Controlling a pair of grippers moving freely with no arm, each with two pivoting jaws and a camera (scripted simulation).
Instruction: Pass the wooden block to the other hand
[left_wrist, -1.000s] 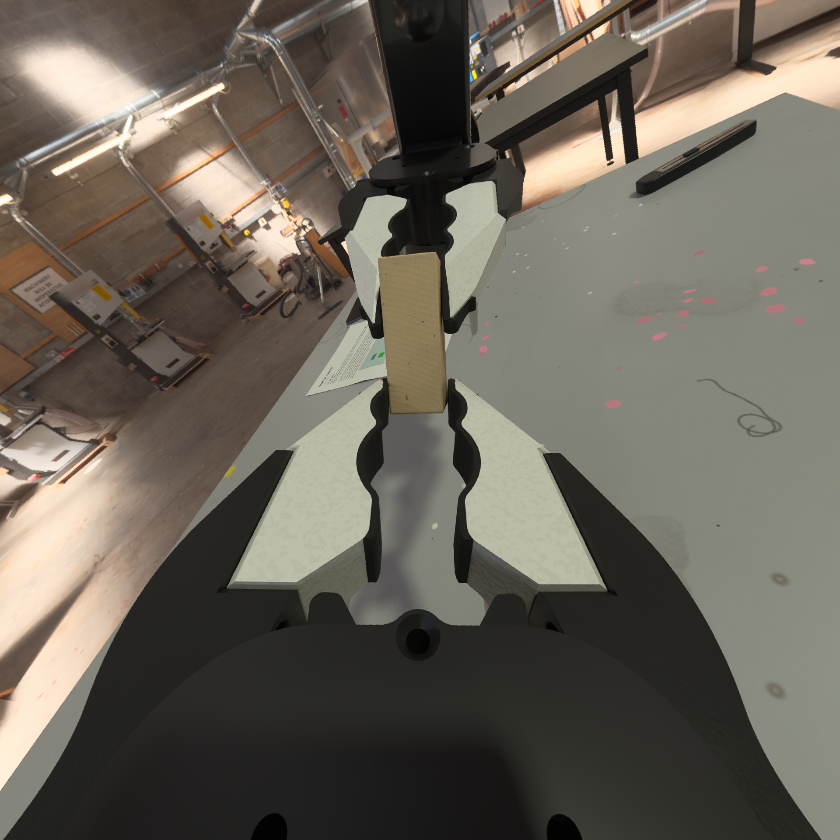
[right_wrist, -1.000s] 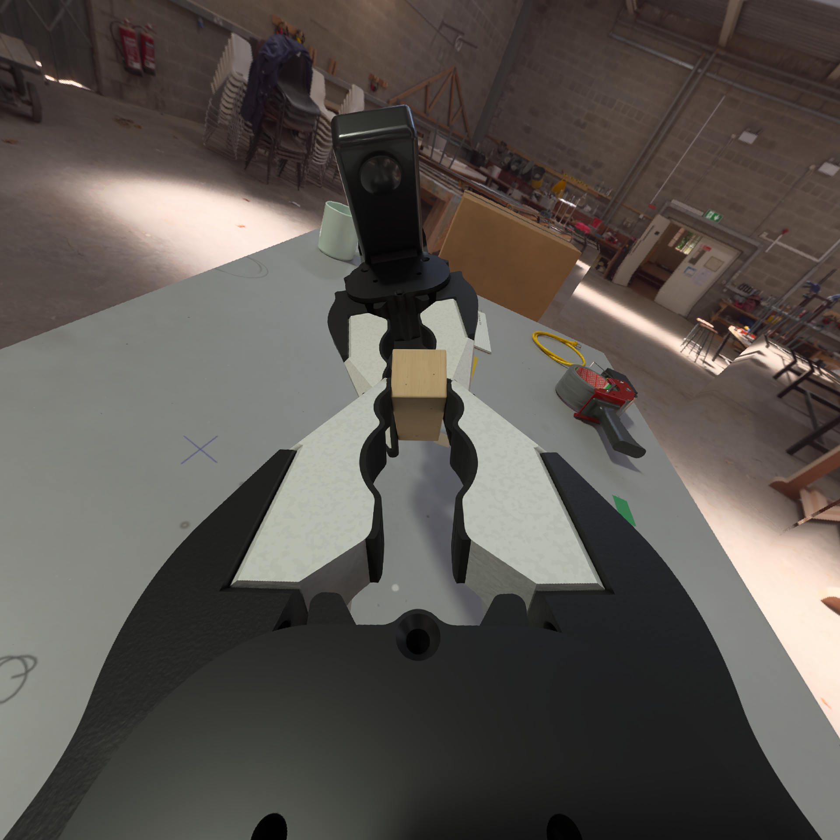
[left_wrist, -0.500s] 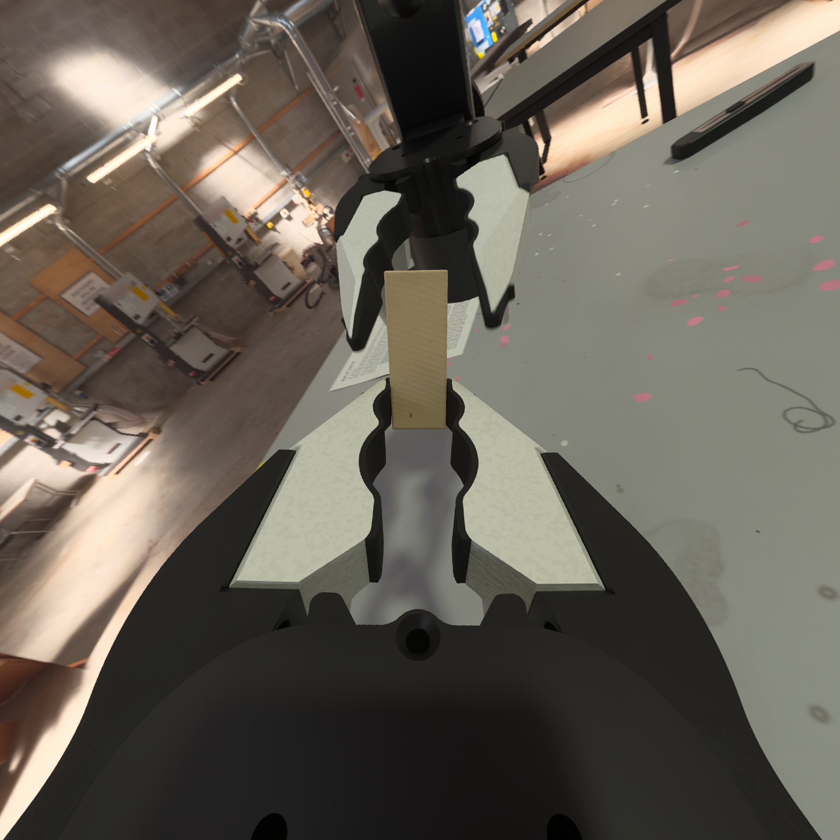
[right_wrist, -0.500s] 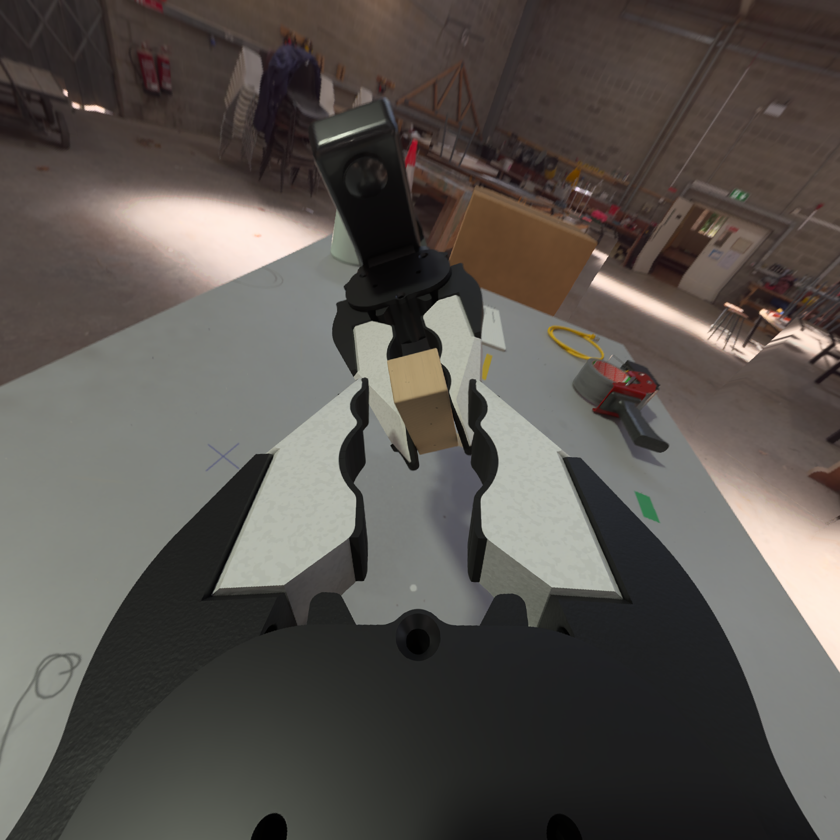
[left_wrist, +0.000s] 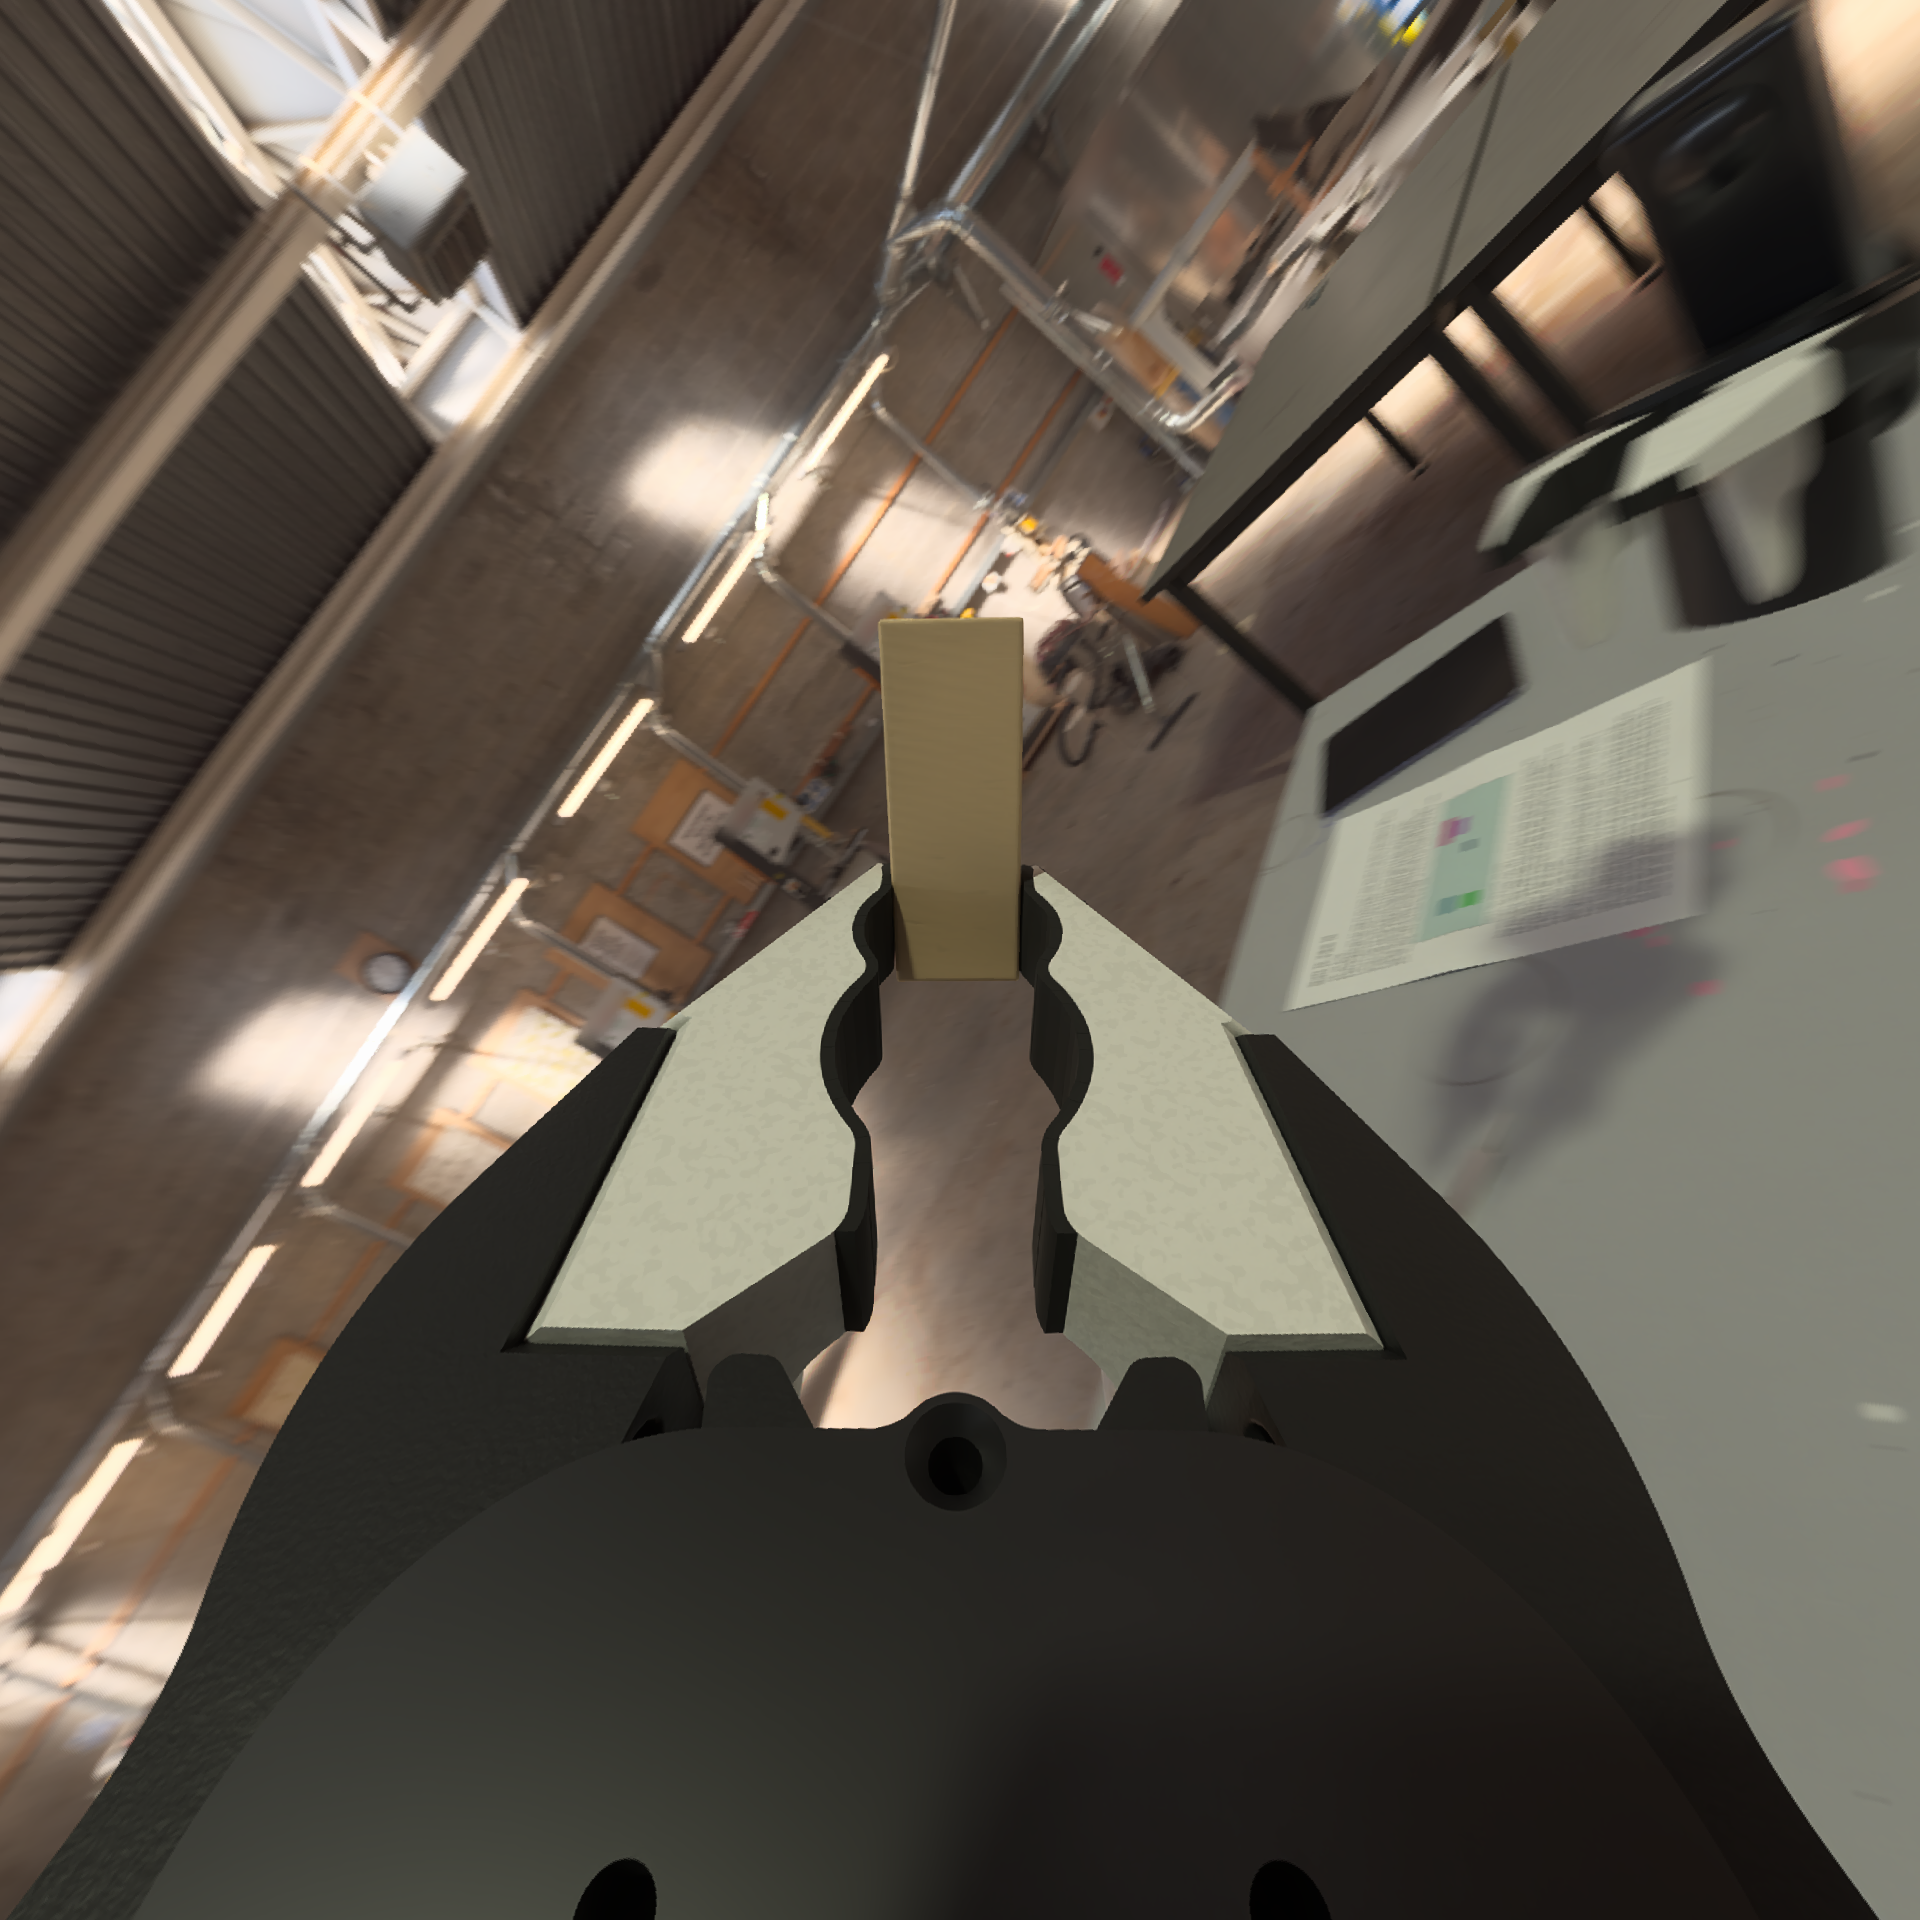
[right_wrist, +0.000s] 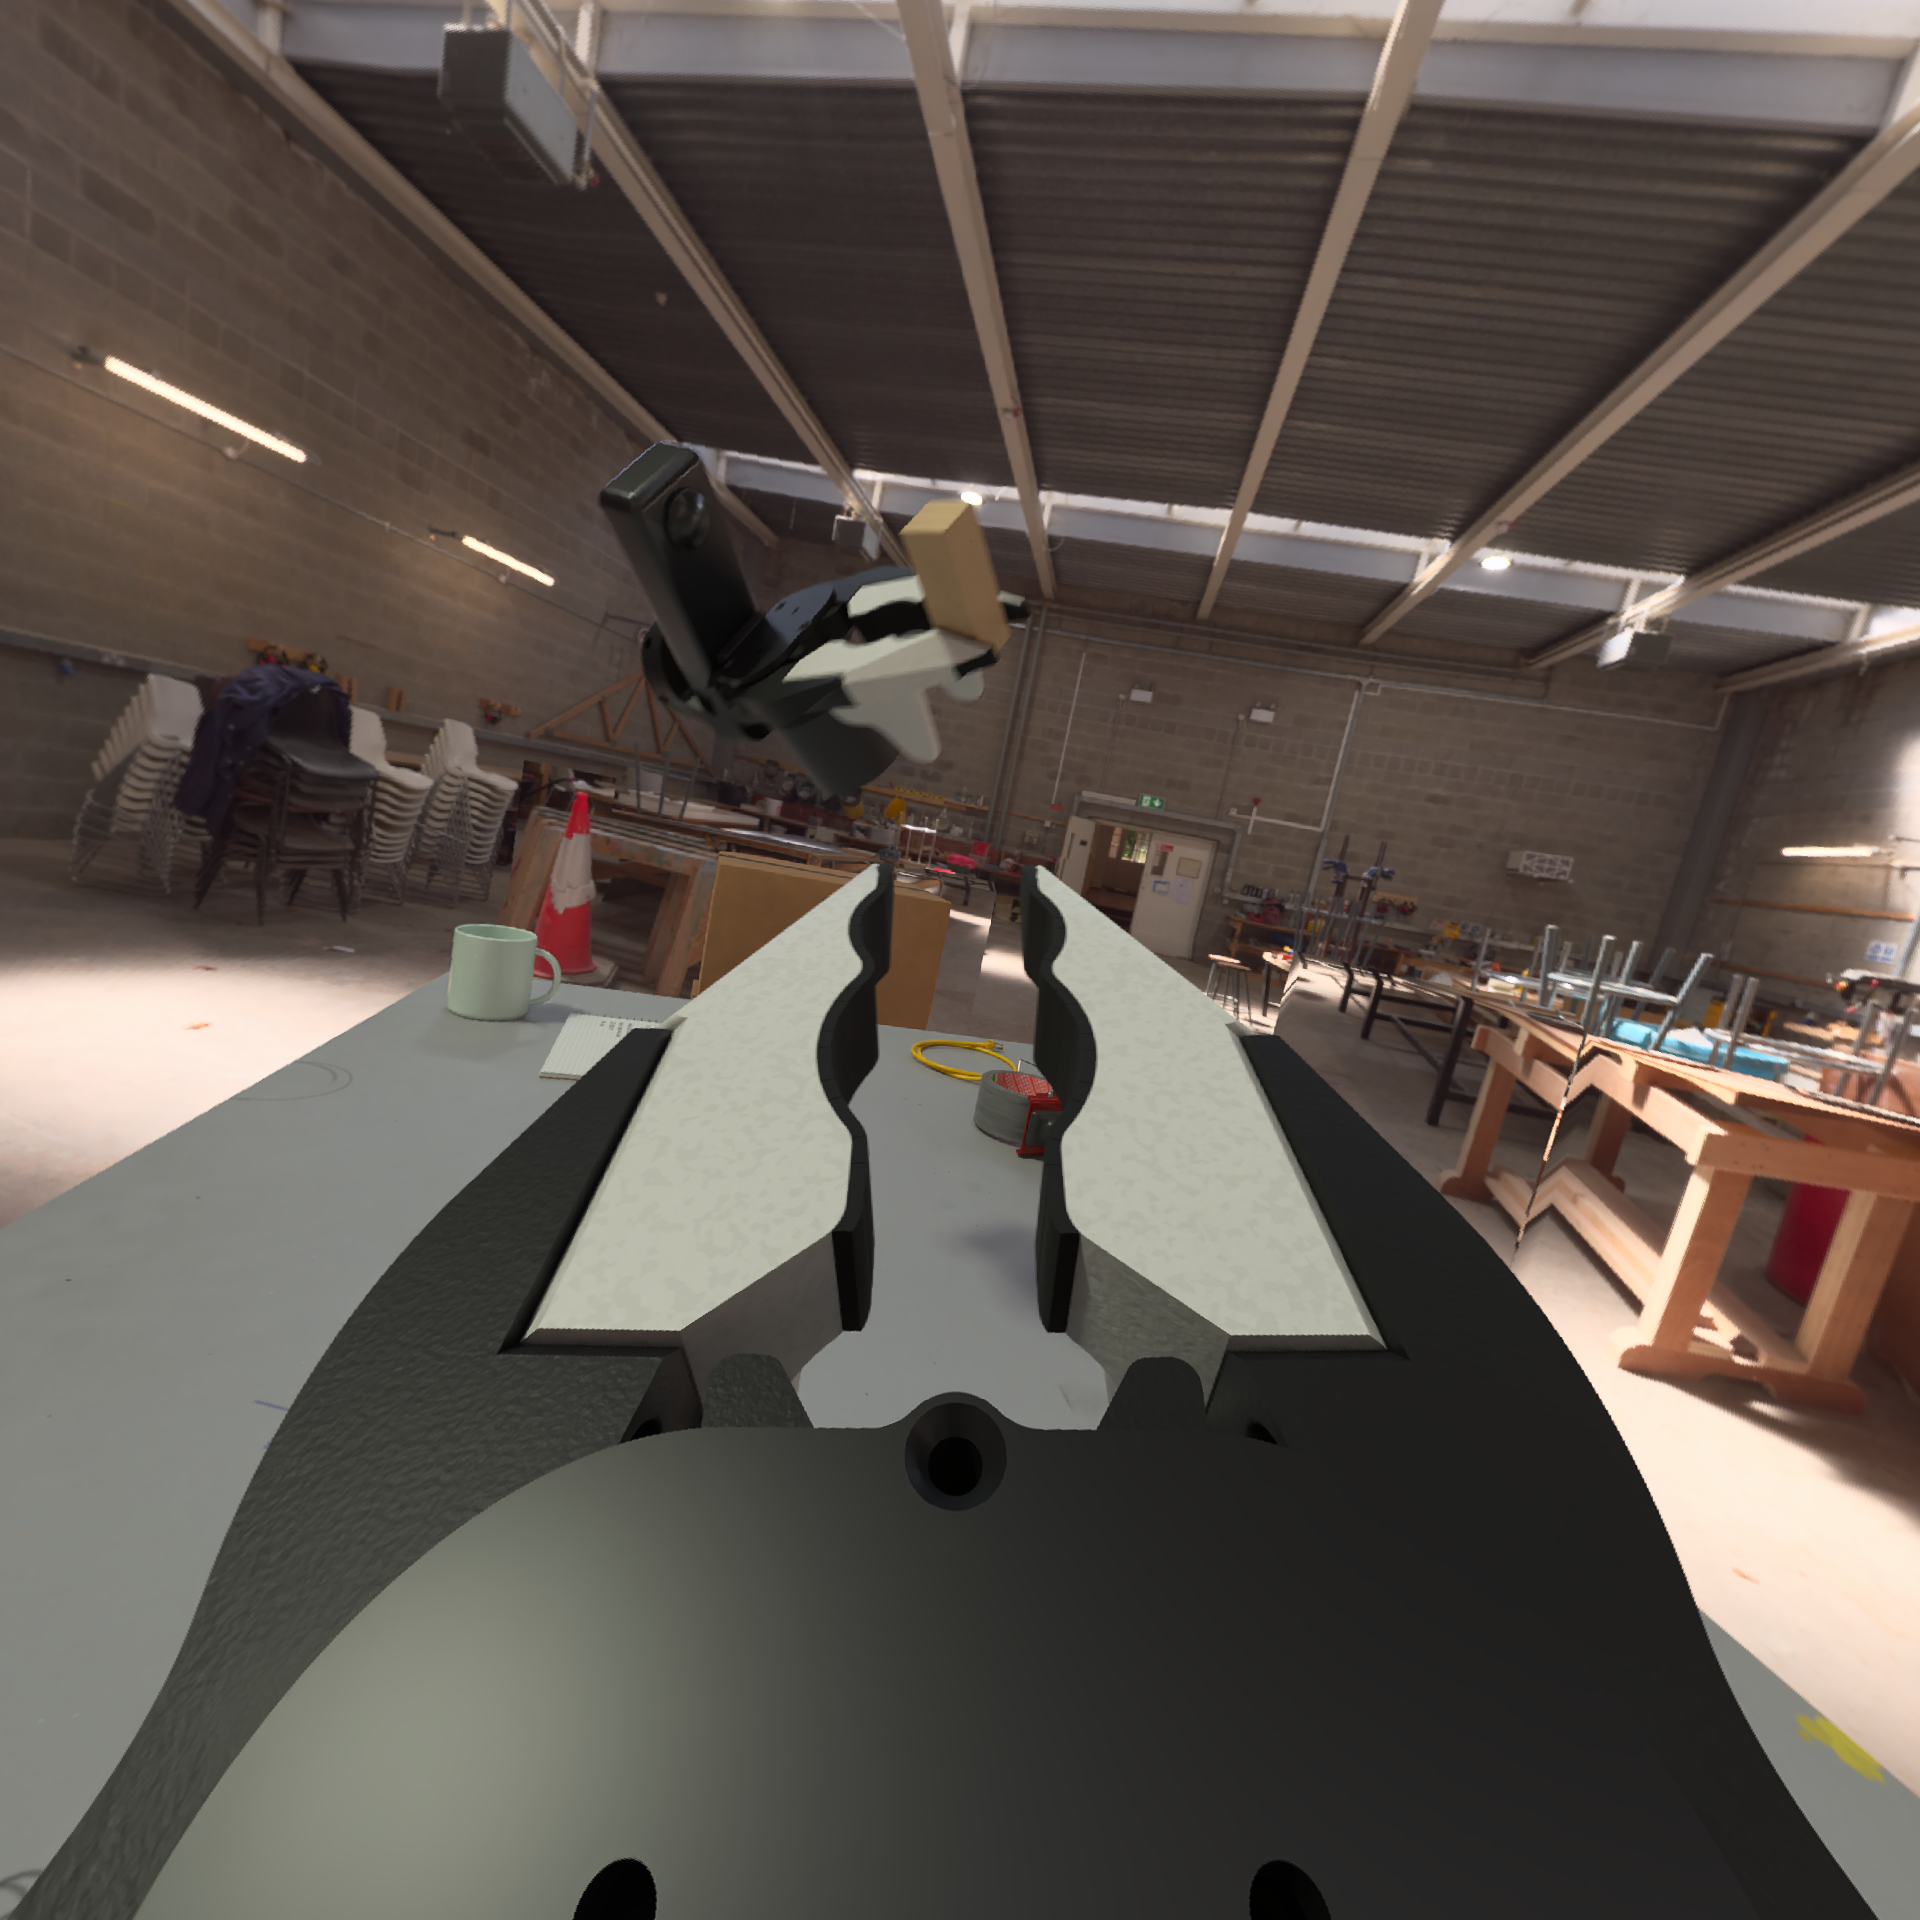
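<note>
The wooden block (left_wrist: 954, 800) is a pale, elongated bar. My left gripper (left_wrist: 956, 883) is shut on its near end, and the rest sticks out forward past the fingertips. In the right wrist view the left gripper (right_wrist: 966, 623) hangs high above the table's far end, tilted, with the block (right_wrist: 954, 575) pointing up and to the right. My right gripper (right_wrist: 956, 883) is empty, its jaws parted by a narrow gap, low over the grey table (right_wrist: 208, 1247) and well apart from the block. It shows blurred at the upper right of the left wrist view (left_wrist: 1704, 499).
On the table's far end are a mint mug (right_wrist: 497, 971), a notepad (right_wrist: 592, 1044), a yellow cable (right_wrist: 961, 1058) and a red-and-grey tape dispenser (right_wrist: 1013, 1112). A printed sheet (left_wrist: 1496, 831) and a flat black object (left_wrist: 1423, 717) lie at the other end.
My right gripper opened off the block and drew back, then narrowed its jaws. My left gripper kept the block and swung it up and away from the right gripper.
</note>
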